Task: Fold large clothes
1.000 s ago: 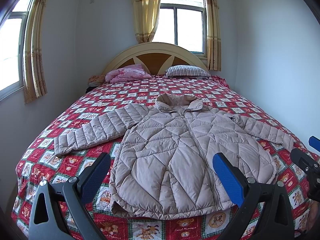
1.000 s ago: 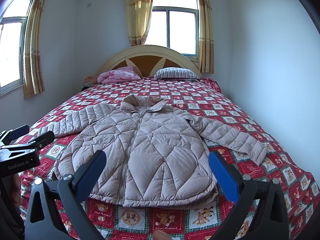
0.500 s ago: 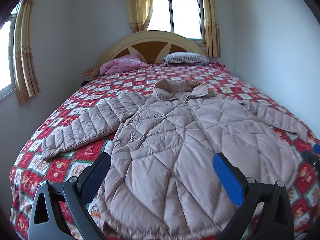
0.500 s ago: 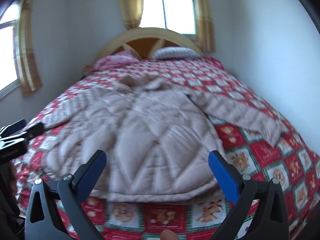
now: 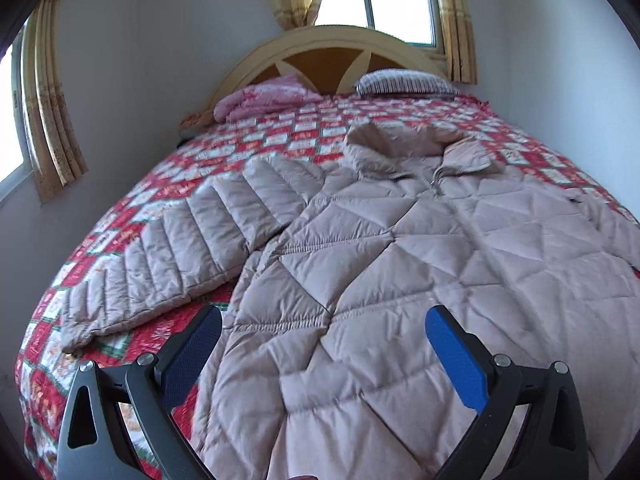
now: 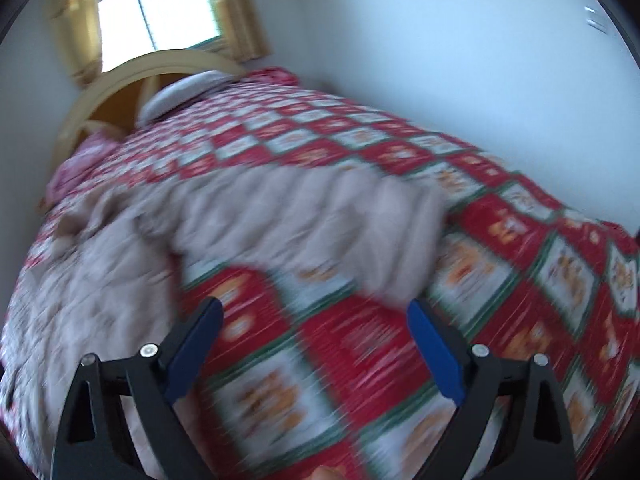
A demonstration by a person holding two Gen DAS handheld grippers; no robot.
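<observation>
Left tongs (image 5: 324, 344): spread wide, nothing between the blue pads (image 5: 456, 364), hovering over the lower front of the jacket (image 5: 400, 272) without a visible touch. Right tongs (image 6: 314, 340): wide but closing, nothing between the pads, only bedspread (image 6: 520, 240) showing in the gap; blurred sleeve end (image 6: 400, 240) of the jacket just beyond the right-hand pad, contact not discernible.

Count: one pale quilted puffer jacket, lying front up and zipped on the bed, collar toward the headboard (image 5: 332, 48), both sleeves spread out to the sides. One red patchwork bedspread. One striped pillow (image 5: 404, 80) and one pink bundle of bedding (image 5: 264, 98) at the head of the bed. Two windows in the left wrist view, each with yellow curtains (image 5: 52, 120).

Pose: both tongs angled downward toward the bed; left aimed at the jacket body beside its left sleeve (image 5: 180, 256), right view tilted sideways and heavily smeared, aimed at the mattress beside the right sleeve. Fingertip (image 6: 326, 474) just visible at the bottom edge of the right view.
</observation>
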